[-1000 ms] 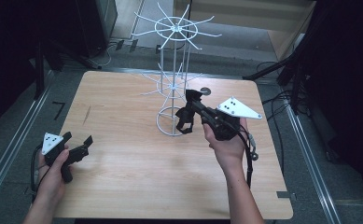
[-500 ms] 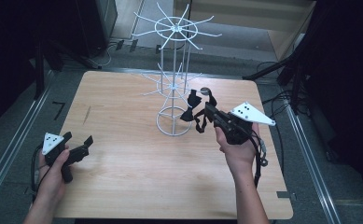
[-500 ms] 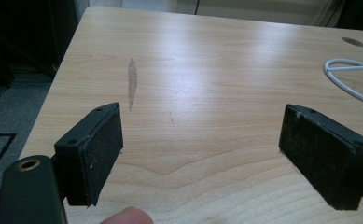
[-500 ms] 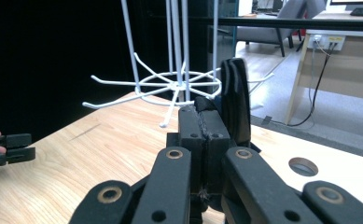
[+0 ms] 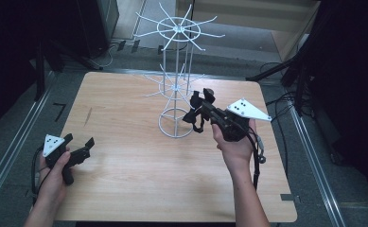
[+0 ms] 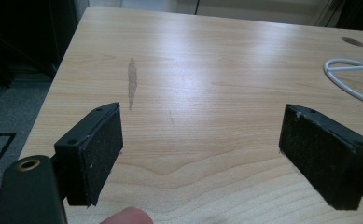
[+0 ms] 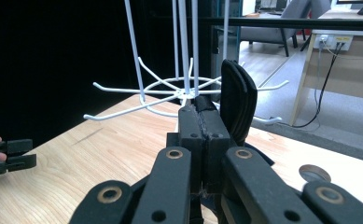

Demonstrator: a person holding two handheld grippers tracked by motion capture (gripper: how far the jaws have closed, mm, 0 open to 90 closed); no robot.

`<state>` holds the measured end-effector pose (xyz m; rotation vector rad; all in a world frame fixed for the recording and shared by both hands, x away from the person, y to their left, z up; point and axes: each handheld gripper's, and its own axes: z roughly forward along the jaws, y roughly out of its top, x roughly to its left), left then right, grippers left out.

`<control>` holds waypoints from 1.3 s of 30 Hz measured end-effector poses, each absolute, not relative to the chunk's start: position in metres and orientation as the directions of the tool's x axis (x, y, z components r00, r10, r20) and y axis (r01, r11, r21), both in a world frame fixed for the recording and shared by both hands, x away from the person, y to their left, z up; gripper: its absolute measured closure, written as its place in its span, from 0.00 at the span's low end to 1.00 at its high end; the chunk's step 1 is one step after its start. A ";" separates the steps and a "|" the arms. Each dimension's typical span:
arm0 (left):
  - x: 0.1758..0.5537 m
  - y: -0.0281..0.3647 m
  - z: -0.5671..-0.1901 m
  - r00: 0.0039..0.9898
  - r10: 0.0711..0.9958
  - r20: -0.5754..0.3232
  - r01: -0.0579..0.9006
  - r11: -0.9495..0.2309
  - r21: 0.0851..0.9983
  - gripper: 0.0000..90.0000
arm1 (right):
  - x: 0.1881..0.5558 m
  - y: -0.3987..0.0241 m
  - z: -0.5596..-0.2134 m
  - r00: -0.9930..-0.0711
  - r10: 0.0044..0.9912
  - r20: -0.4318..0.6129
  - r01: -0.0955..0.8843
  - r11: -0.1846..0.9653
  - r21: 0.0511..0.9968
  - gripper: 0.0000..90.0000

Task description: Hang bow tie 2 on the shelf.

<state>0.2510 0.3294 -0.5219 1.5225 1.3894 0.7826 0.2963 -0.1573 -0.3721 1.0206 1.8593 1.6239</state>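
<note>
Right tool point(image 5: 197, 108) is clamping a black strap-like item point(image 7: 237, 100) fully closed, just beside the white wire rack point(image 5: 177, 90). Left tool point(image 5: 80, 149) is sitting wide open, empty, over the surface point(image 5: 125, 189). Risk: item snagging a rack arm, tipping it.

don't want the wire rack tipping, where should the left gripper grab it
Probably the white wire rack's upright rods, just above its base ring, from the left of the table: they are thin and vertical, spokes jut out higher up, and the right gripper is at the right side.
</note>
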 end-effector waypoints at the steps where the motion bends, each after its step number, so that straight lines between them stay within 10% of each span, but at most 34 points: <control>1: 0.251 0.329 -0.522 0.167 0.979 -0.118 0.407 0.041 0.913 0.16 | 0.297 -0.156 -0.372 -0.616 0.778 0.121 0.226 0.028 0.974 1.00; 39: 0.251 0.329 -0.522 0.167 0.979 -0.118 0.406 0.041 0.913 0.16 | 0.298 -0.134 -0.364 -0.666 0.738 0.111 0.214 0.046 0.976 1.00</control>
